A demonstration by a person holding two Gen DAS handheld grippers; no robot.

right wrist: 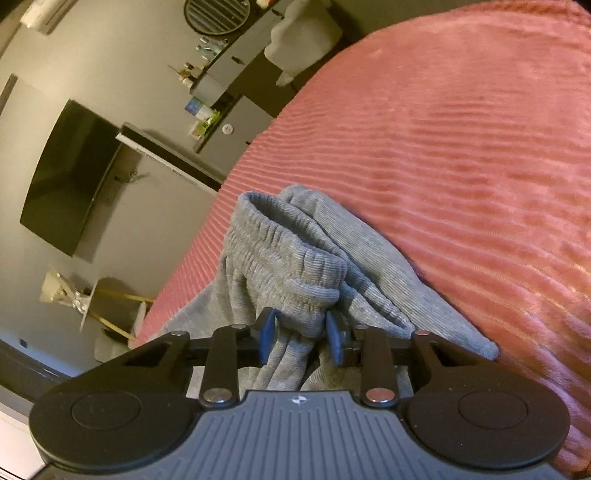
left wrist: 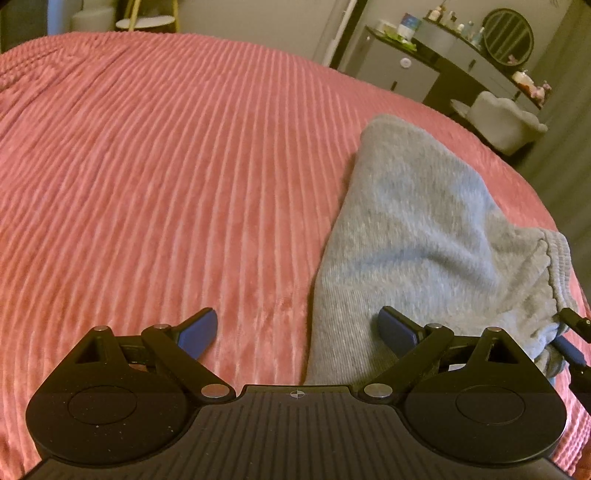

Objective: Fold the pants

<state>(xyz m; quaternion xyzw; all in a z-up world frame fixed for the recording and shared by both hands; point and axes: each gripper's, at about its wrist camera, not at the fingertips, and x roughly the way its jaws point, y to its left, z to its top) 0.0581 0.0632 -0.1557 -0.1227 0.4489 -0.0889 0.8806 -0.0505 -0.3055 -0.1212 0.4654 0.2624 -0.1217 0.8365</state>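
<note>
Grey sweatpants point(left wrist: 413, 236) lie bunched on a pink ribbed bedspread point(left wrist: 147, 166). My left gripper point(left wrist: 297, 328) is open and empty, low over the left edge of the pants. My right gripper point(right wrist: 301, 338) is shut on the pants' ribbed waistband point(right wrist: 284, 266) and holds it bunched above the bed. The right gripper also shows in the left wrist view point(left wrist: 574, 332), at the waistband on the far right. The pants point(right wrist: 369, 258) drape down from the grip onto the bedspread point(right wrist: 461, 147).
Beyond the bed's far edge stand a grey dresser point(left wrist: 417, 66) with bottles and a round mirror point(left wrist: 508, 37), and a white chair point(left wrist: 506, 122). A dark TV point(right wrist: 70, 177) hangs on the wall. A small round side table point(left wrist: 147, 22) stands behind the bed.
</note>
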